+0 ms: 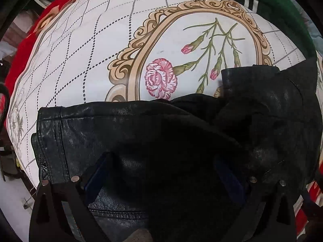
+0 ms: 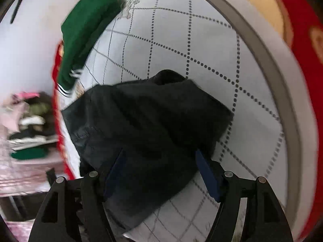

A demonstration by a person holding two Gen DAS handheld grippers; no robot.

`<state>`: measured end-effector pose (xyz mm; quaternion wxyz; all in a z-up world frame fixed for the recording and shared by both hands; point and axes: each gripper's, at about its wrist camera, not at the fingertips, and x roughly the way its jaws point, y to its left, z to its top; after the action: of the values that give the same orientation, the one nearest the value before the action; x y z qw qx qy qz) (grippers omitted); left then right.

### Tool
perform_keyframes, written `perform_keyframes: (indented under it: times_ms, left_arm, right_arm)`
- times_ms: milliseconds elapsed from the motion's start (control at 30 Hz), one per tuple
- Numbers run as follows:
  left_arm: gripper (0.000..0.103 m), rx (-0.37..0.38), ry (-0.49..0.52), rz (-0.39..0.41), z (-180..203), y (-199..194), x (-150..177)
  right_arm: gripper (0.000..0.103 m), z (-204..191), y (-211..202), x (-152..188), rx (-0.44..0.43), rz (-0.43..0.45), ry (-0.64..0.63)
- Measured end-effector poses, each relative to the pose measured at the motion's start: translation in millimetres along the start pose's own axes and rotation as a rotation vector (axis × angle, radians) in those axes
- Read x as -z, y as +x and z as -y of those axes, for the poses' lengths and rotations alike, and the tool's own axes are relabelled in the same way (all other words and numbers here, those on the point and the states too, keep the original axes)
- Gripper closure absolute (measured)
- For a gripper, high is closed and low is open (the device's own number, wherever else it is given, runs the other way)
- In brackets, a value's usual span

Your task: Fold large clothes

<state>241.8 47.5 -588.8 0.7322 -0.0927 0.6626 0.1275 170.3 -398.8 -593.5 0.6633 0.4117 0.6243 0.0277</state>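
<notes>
A black leather jacket point(image 1: 141, 137) lies bunched on a white flowered tablecloth point(image 1: 84, 46). My left gripper point(image 1: 167, 173) is open, its blue-padded fingers point(image 1: 94, 179) spread wide over the jacket's stitched hem, with leather between them. In the right wrist view the same black jacket point(image 2: 149, 121) is heaped on the cloth point(image 2: 232, 60). My right gripper point(image 2: 161, 173) is open, its blue pads point(image 2: 208, 177) standing on either side of the jacket's near fold. The right view is blurred by motion.
A green garment with white stripes point(image 1: 268, 2) lies at the table's far edge and shows in the right view point(image 2: 84, 34). The cloth has a red border point(image 1: 26, 46). A pile of folded clothes point(image 2: 30, 125) sits off the table to the left.
</notes>
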Motion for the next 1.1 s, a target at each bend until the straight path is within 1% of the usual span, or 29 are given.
perform_keyframes:
  times_ms: [67,133,200,300,333,400,433,467,500,533,567,600,633,667,700,733,767,800,867,967,1100]
  left_arm:
    - [0.000,-0.011,0.008,0.014,0,-1,2]
    - [0.000,-0.022,0.007,0.014,1,-1,3]
    - [0.000,-0.030,0.013,0.017,3,-1,3]
    - [0.000,-0.038,0.034,0.026,9,-3,7]
    - [0.000,-0.038,0.043,0.030,10,-3,7]
    - [0.000,-0.031,0.058,0.034,12,-4,8]
    - [0.000,-0.025,0.066,0.034,12,-3,7]
    - [0.000,-0.021,0.072,0.035,12,-3,7]
    - [0.000,-0.018,0.078,0.038,12,-3,7]
    - [0.000,-0.017,0.084,0.043,12,-3,7]
    - [0.000,-0.017,0.089,0.056,12,-3,6]
    - [0.000,-0.022,0.092,0.068,13,-2,5]
    - [0.000,-0.030,0.096,0.076,15,1,2]
    - [0.000,-0.041,0.103,0.087,18,1,0]
    - [0.000,-0.056,0.113,0.102,21,0,-2]
    - [0.000,-0.065,0.118,0.111,24,0,-4]
    - [0.000,-0.073,0.125,0.115,28,0,-7]
    - [0.000,-0.075,0.129,0.114,33,0,-11]
    - [0.000,-0.061,0.132,0.109,44,0,-17]
    - [0.000,-0.017,0.164,0.099,71,0,-24]
    - [0.000,0.076,0.275,0.095,132,1,-29]
  right_arm:
    - [0.030,-2,-5,5,-0.019,0.026,0.000]
    - [0.030,1,-18,12,0.013,0.043,0.010]
    - [0.030,7,-17,19,-0.021,0.036,0.034]
    - [0.030,21,-4,17,-0.063,0.010,0.051]
    - [0.030,26,9,12,-0.107,-0.005,0.053]
    - [0.024,25,27,1,-0.176,0.000,0.028]
    - [0.011,19,35,-4,-0.227,0.013,0.010]
    - [0.006,15,38,-8,-0.282,0.027,-0.001]
    - [0.006,9,43,-12,-0.330,0.035,-0.010]
    - [0.006,4,50,-16,-0.366,0.023,-0.016]
    - [0.006,-1,54,-18,-0.384,0.019,-0.021]
    - [0.006,-8,59,-21,-0.420,0.022,-0.033]
    - [0.008,-11,62,-22,-0.442,0.022,-0.037]
    - [0.018,-16,67,-25,-0.463,0.018,-0.035]
    - [0.028,-18,69,-27,-0.465,0.015,-0.023]
    - [0.058,-18,69,-28,-0.454,0.012,-0.012]
    - [0.074,-20,68,-30,-0.461,0.012,-0.004]
    - [0.076,-23,66,-32,-0.485,0.023,0.003]
    - [0.081,-34,50,-33,-0.475,0.061,-0.006]
    - [0.082,-41,20,-25,-0.455,0.117,-0.011]
    - [0.083,-44,-45,-6,-0.349,0.228,-0.048]
